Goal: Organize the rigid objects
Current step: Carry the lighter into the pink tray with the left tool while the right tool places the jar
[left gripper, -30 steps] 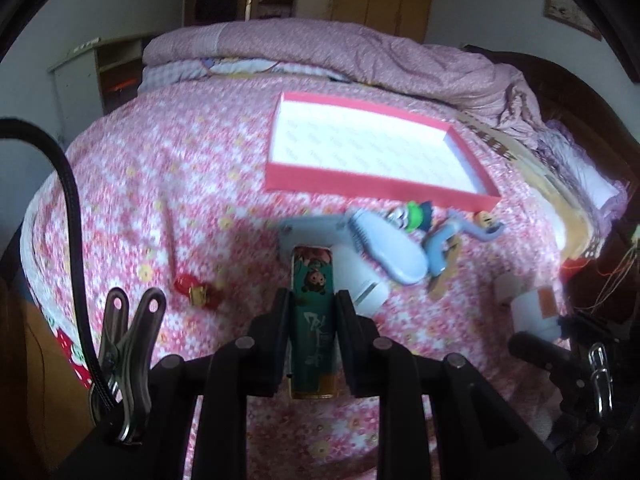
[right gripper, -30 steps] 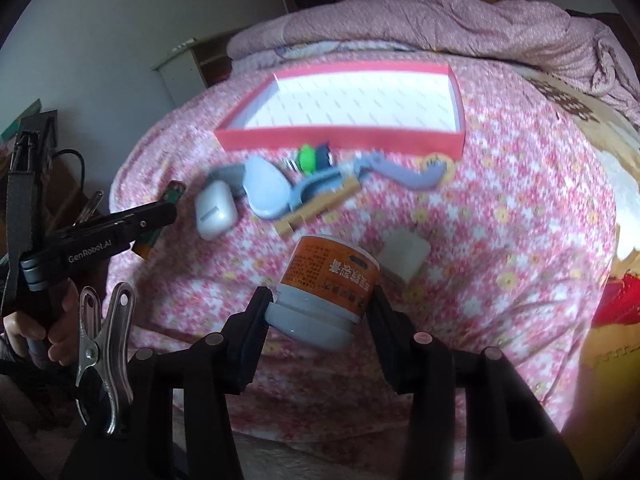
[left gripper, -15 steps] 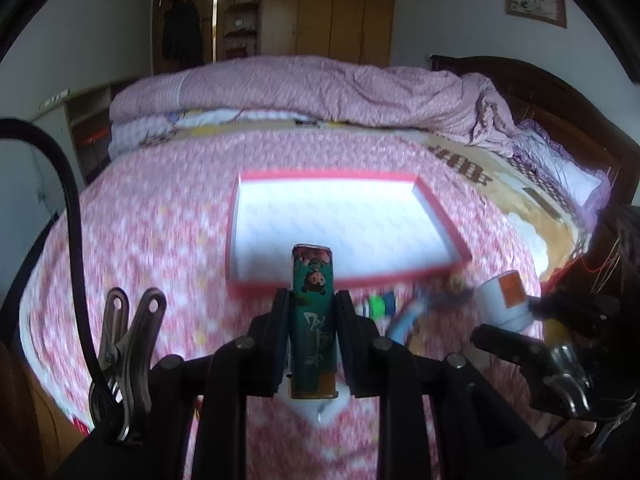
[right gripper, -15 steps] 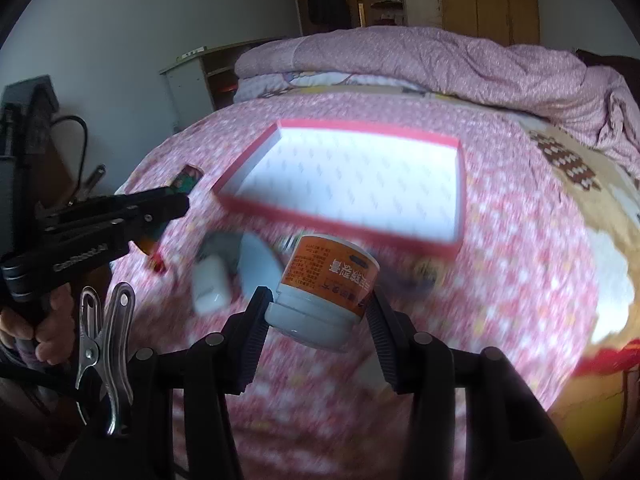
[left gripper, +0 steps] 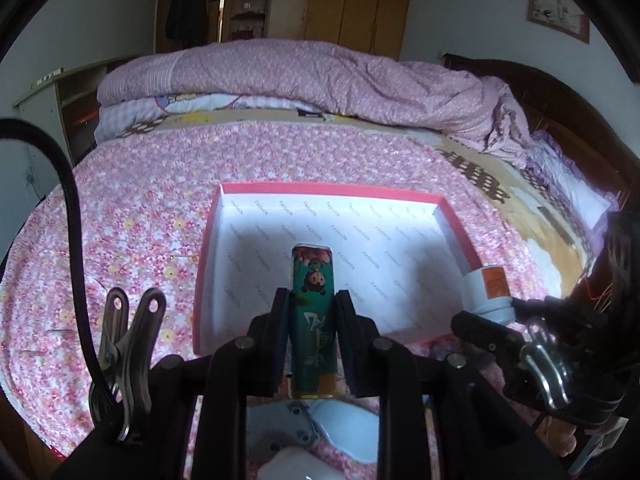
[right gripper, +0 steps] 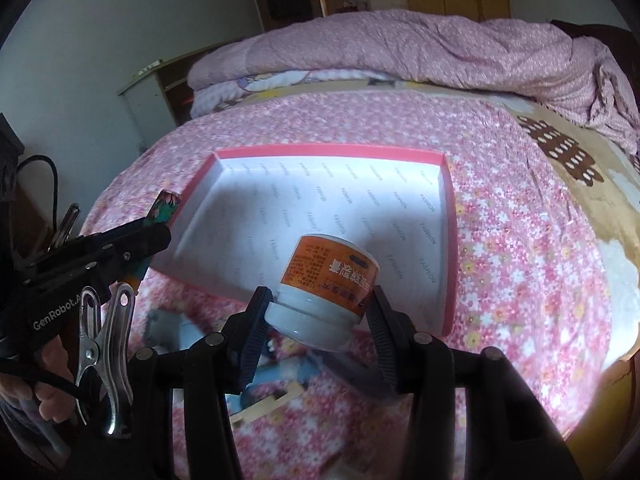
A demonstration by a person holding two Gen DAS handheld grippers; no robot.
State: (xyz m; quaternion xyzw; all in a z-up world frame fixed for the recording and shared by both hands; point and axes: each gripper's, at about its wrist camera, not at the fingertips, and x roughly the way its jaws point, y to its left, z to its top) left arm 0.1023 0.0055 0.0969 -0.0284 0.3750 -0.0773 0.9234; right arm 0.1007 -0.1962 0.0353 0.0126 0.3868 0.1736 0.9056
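Observation:
My left gripper (left gripper: 313, 300) is shut on a green cartoon-printed tube (left gripper: 313, 312) and holds it above the near edge of the red-rimmed white tray (left gripper: 456, 220). My right gripper (right gripper: 320, 300) is shut on a white jar with an orange label (right gripper: 324, 280), held tilted over the tray's (right gripper: 448, 216) near right part. The jar also shows in the left wrist view (left gripper: 486, 292), and the tube in the right wrist view (right gripper: 162, 210), at the tray's left edge. The tray holds nothing.
The tray lies on a pink floral bedspread (left gripper: 140, 208). Pale blue and white plastic items (left gripper: 340, 428) and a wooden piece (right gripper: 268, 400) lie on the bed below the grippers. A folded pink quilt (left gripper: 300, 76) sits at the far end; a dark headboard (left gripper: 560, 96) is to the right.
Both grippers have risen and moved forward from the loose items toward the tray, carrying the tube and the jar. They now hover at the tray's near edge.

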